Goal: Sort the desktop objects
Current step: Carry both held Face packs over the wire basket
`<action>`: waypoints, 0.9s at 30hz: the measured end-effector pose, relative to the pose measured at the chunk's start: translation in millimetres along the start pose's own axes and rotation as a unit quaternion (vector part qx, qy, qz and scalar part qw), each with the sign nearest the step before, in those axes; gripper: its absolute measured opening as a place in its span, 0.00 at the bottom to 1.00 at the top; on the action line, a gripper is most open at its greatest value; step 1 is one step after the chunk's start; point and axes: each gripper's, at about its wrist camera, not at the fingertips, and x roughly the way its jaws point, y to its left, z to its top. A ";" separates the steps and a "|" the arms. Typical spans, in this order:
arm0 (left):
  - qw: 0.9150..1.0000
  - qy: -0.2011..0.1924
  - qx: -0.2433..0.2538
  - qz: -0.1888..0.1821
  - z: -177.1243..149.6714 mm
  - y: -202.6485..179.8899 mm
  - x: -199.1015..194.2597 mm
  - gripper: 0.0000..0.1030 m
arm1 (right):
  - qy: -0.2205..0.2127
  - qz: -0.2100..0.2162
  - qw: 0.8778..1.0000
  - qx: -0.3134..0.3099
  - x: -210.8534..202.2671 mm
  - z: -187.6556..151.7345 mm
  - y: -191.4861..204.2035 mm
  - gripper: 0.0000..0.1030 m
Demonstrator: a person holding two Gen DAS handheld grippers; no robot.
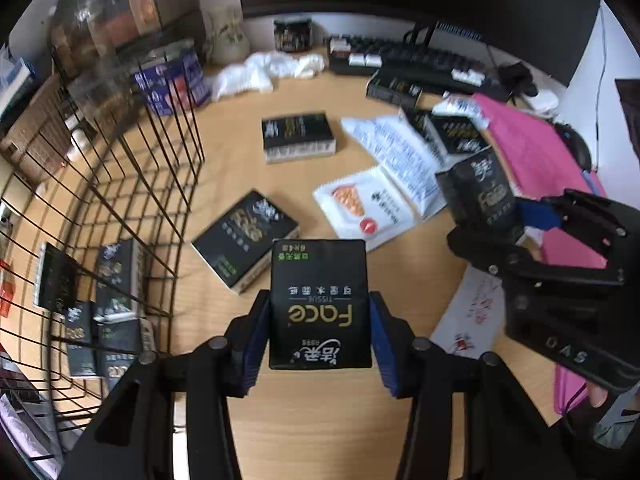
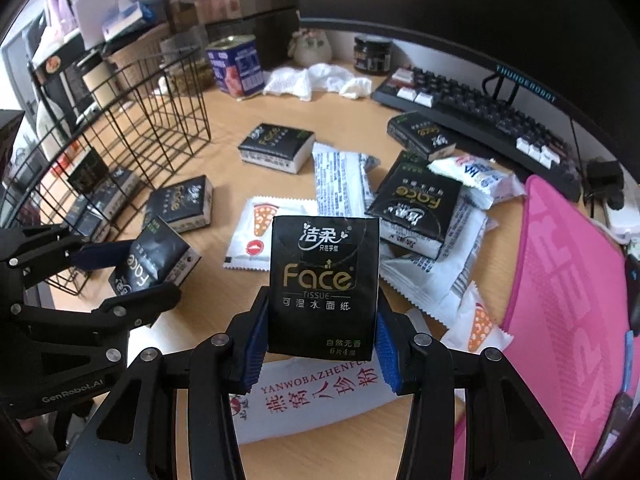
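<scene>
My left gripper (image 1: 318,336) is shut on a black Face tissue pack (image 1: 319,304), held above the wooden desk beside the black wire basket (image 1: 132,184). It also shows in the right wrist view (image 2: 132,280), gripping its pack (image 2: 154,262). My right gripper (image 2: 320,336) is shut on another black tissue pack (image 2: 324,284); it shows in the left wrist view (image 1: 532,220) with that pack (image 1: 482,196). More black packs lie on the desk (image 1: 298,136) (image 1: 246,236) (image 2: 414,208). Several packs lie inside the basket (image 1: 116,276).
White snack sachets (image 1: 368,208) (image 2: 340,184) lie mid-desk. A pink mat (image 2: 572,304) is at right, a keyboard (image 2: 472,108) and monitor behind. A blue tin (image 2: 236,66), crumpled tissue (image 2: 316,80), a jar (image 2: 372,54) and a white printed bag (image 2: 316,396) are also there.
</scene>
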 end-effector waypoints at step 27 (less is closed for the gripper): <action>0.968 -0.146 -0.174 0.104 -4.7 189.5 -145.6 0.51 | -0.086 0.101 0.974 -0.185 -51.8 128.3 205.7 0.45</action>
